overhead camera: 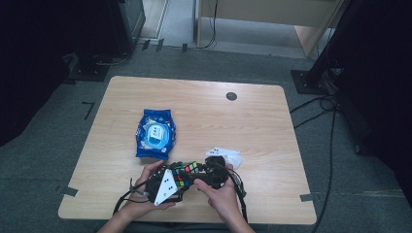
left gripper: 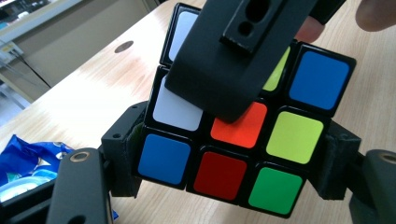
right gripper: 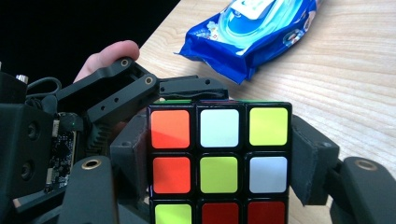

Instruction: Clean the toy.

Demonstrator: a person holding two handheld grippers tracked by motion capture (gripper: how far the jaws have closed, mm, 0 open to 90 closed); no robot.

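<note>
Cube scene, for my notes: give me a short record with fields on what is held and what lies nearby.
held thing: cube, scrambled
left gripper: fingers at the cube's two sides, touching
right gripper: fingers clamp the cube's sides
hands: both at the table's near edge
nearby: blue packet behind the cube, flat on the table
also: white object by the right hand

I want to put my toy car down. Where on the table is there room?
The far half of the table, beyond the blue packet, is bare except a small dark disc. The right side past the white thing is bare too. The near middle is crowded: both grippers and the puzzle cube.
</note>
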